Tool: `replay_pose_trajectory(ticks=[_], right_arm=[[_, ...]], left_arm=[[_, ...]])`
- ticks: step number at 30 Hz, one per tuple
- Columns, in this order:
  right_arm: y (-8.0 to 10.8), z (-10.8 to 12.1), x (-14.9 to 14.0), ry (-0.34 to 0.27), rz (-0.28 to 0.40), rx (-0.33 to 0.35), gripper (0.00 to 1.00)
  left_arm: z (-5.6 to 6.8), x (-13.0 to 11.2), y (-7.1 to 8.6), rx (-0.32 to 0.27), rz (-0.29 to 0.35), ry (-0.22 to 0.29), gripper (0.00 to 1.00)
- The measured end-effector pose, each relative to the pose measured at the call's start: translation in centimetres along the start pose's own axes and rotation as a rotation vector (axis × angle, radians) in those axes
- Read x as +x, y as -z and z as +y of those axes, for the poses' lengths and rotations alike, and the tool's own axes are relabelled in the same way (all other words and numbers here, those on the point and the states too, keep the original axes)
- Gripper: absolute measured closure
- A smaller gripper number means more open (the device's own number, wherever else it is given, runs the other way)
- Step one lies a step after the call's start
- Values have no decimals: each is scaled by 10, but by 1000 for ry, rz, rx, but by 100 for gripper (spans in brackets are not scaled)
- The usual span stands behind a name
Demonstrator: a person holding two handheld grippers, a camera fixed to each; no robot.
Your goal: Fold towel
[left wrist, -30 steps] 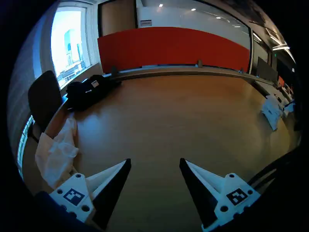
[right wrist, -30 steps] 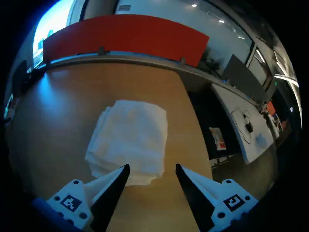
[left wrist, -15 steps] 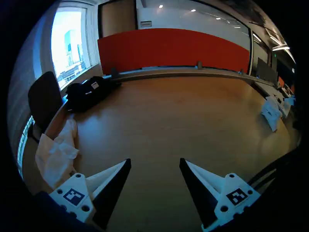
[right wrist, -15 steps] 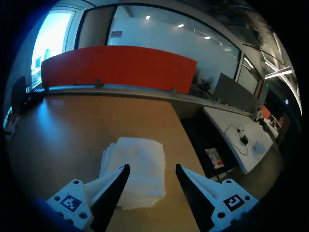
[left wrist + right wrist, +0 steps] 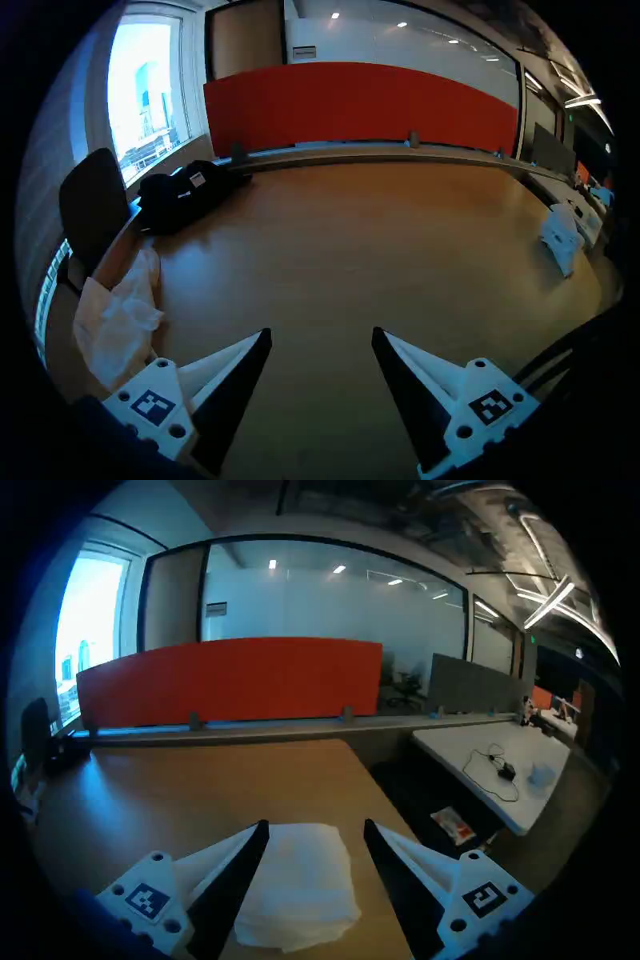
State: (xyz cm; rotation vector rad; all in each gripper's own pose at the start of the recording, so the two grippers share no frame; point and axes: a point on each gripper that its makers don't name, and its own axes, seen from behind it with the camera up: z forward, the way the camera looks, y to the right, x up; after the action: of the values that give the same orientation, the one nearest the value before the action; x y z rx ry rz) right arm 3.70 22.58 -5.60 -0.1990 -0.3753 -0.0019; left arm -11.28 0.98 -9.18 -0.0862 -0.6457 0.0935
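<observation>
Your right gripper (image 5: pixel 316 826) is held roughly level, with its fingers apart and clamped on nothing. The folded white towel (image 5: pixel 298 880) lies on the wooden table (image 5: pixel 184 792), in the gap between the two fingers and near the table's right edge. No finger visibly presses on it. Beyond the table stands a red partition (image 5: pixel 232 680). Your left gripper (image 5: pixel 320 331) tilts down over bare tabletop, with its fingers likewise apart. A crumpled pale bundle (image 5: pixel 116 320) lies beside its left finger, and a black bag (image 5: pixel 180 192) sits farther off.

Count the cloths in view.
2: a folded white towel just ahead of the right gripper, and a crumpled pale cloth at the table edge near the left gripper. More may be hidden.
</observation>
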Motion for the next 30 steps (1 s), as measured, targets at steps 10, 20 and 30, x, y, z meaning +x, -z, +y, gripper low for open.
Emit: replay_pose_trajectory(ticks=[10,20,30], right_arm=[[0,-7,12,-14,49,3,5],[3,-30,40,-12,114,46,2],[2,-54,56,4,154,70,1]], left_arm=[[0,5,-1,2,14,6,7],[0,23,-1,9,67,24,7],[-11,78,9,27,205,68,7]])
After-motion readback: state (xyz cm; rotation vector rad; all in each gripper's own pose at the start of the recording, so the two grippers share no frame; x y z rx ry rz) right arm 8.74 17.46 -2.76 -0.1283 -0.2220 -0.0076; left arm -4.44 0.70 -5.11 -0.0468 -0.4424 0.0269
